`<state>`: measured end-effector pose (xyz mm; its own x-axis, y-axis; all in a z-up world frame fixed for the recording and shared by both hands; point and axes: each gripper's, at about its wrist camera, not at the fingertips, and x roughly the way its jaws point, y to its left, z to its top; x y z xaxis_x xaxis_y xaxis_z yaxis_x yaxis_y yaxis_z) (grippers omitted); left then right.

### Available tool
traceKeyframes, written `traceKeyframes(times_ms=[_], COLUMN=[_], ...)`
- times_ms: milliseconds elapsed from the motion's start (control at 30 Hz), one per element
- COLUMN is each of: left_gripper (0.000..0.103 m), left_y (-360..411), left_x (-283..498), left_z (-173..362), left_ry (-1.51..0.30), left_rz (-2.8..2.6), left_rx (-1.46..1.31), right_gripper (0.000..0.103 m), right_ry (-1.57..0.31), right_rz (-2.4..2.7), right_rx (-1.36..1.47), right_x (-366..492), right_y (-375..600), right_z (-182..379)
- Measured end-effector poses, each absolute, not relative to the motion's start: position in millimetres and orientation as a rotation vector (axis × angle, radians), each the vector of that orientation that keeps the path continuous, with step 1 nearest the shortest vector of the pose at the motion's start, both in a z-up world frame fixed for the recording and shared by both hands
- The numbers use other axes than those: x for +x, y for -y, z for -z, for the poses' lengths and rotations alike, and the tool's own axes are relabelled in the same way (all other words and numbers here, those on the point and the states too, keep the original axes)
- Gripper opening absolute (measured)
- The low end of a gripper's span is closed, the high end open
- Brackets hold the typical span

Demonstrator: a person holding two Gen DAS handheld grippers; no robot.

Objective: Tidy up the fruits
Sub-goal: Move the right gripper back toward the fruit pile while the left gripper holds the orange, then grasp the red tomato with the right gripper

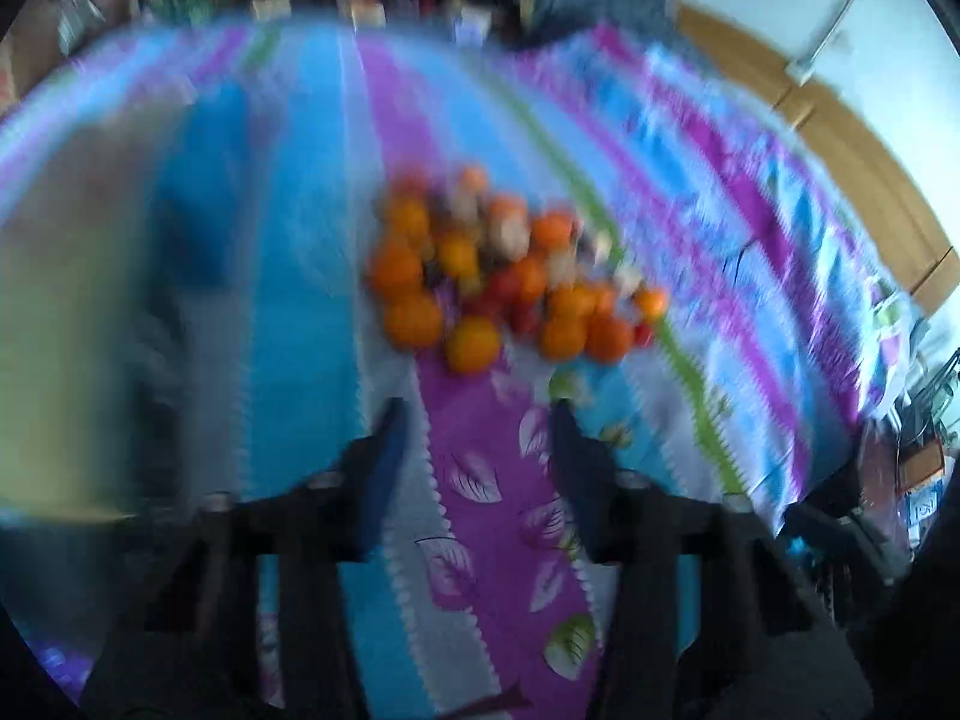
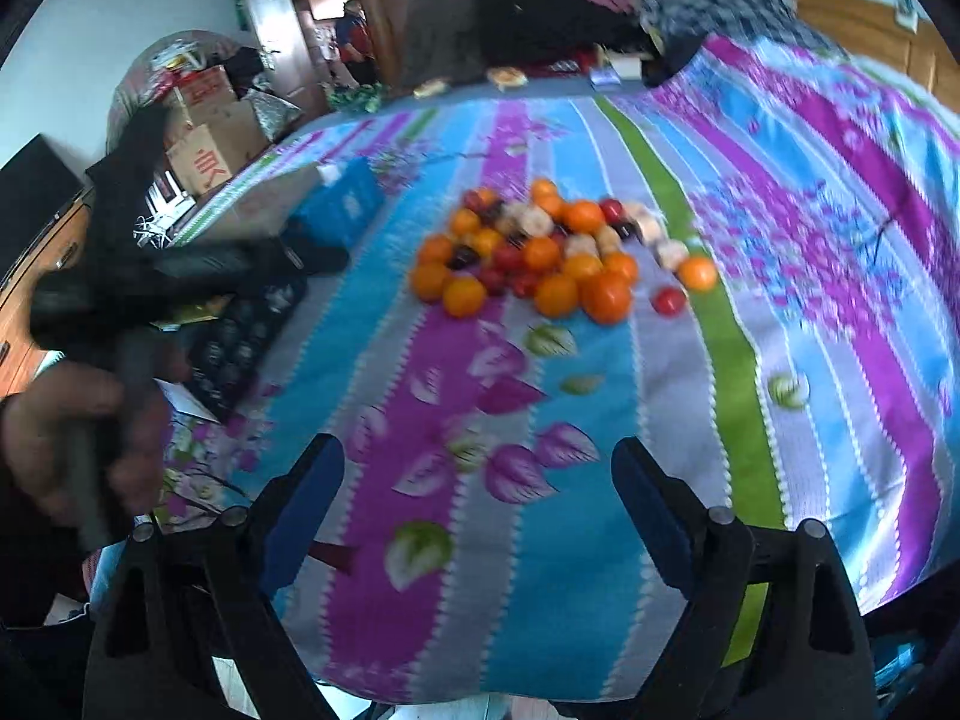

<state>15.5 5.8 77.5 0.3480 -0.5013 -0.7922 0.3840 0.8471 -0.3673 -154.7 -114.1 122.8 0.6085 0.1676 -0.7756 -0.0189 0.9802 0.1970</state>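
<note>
Fruits [image 2: 552, 252], round and glossy, are heaped on a striped bedspread [image 2: 600, 540]; both tongs [image 1: 474, 420] [image 2: 477, 462] are held wide, empty.

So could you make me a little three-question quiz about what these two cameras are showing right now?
1. True or false: the fruit pile sits in a bowl.
2. Multiple choice: what is the right gripper holding? A) an orange B) a tomato C) nothing
3. Fill in: a small red fruit lies apart from the pile, next to the ____ stripe of the bedspread.

Key
1. False. The pile lies straight on the striped bedspread.
2. C. Its jaws stand apart over bare cloth, short of the pile. The left gripper holds nothing either.
3. Green.
</note>
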Motion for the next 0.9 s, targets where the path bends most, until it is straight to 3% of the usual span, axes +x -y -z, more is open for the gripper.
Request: traceKeyframes(times_ms=[200, 633, 800, 900], left_gripper=[0.036, 0.044, 0.040, 0.040], left_y=[27.0, 52.6, 49.3, 42.2], left_x=[27.3, 48.5, 43.9, 34.8], left_z=[-20.5, -11.2, -14.7, -17.2], left_ry=[-1.123, -1.000, -1.014, -1.014], left_rz=[0.597, 0.561, 0.599, 0.605], left_rx=[-0.075, 0.004, -0.022, -0.044], right_gripper=[0.092, 0.091, 0.073, 0.072], right_ry=[-0.960, -0.988, -0.972, -0.956], right_rz=[-0.072, -0.031, -0.053, -0.041], right_rx=[0.224, 0.287, 0.329, 0.364], right_x=[-147.1, -127.2, -103.4, -81.9], right_y=[148.7, 196.5, 215.8, 234.2], right_z=[-93.4, -62.3, -61.1, -58.7])
